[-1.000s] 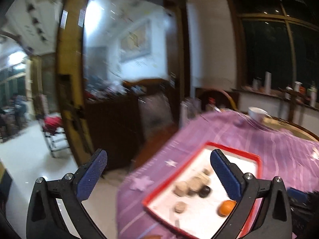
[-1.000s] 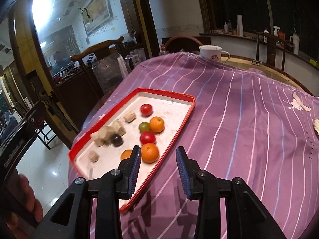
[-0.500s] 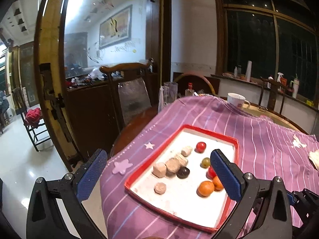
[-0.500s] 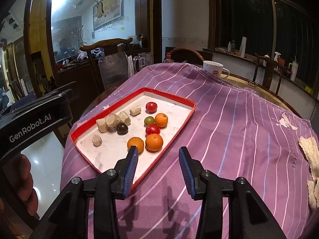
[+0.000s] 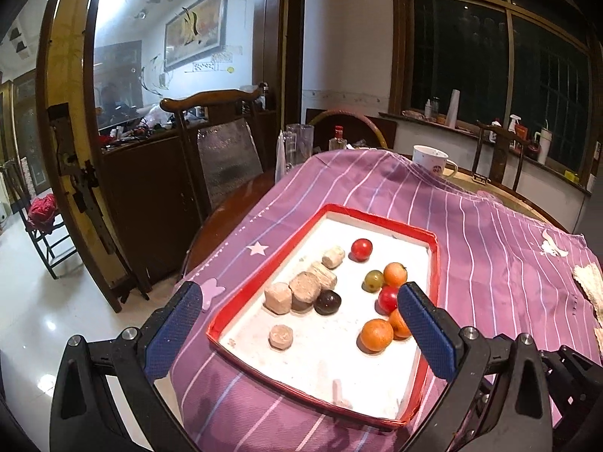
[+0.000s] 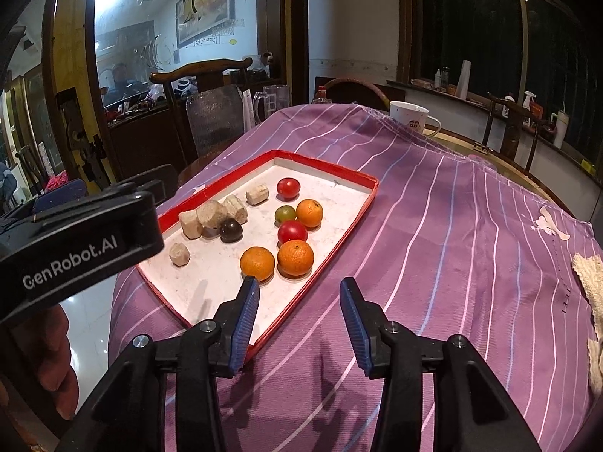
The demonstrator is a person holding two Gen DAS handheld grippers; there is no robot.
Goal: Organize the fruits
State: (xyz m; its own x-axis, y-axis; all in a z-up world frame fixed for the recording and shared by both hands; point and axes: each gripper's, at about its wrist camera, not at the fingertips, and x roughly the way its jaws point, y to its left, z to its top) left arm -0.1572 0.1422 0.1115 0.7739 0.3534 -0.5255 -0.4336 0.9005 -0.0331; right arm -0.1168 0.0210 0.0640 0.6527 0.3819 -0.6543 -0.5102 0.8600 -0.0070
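Note:
A red-rimmed white tray (image 5: 434, 263) (image 6: 371, 196) lies on the purple striped tablecloth. On its right side lie oranges (image 5: 376, 335) (image 6: 295, 257), red tomatoes (image 5: 361, 249) (image 6: 288, 187) and a green fruit (image 6: 285, 213). On its left lie several beige chunks (image 5: 278, 297) (image 6: 211, 211) and a dark round fruit (image 5: 327, 302) (image 6: 230, 229). My left gripper (image 5: 297, 324) is open and empty, above the tray's near end. My right gripper (image 6: 299, 307) is open and empty, just short of the tray's near right edge, close to the oranges.
A white mug (image 5: 429, 158) (image 6: 409, 119) stands at the table's far edge. A beige cloth (image 6: 591, 282) lies at the right. A wooden chair (image 5: 222, 150) and glass mugs (image 5: 297, 143) stand beyond the table's left side. The left tool's body (image 6: 75, 248) fills the right wrist view's left.
The left gripper has swung right and come to face the tray. The right gripper has opened wider and pulled back a little from the fruit.

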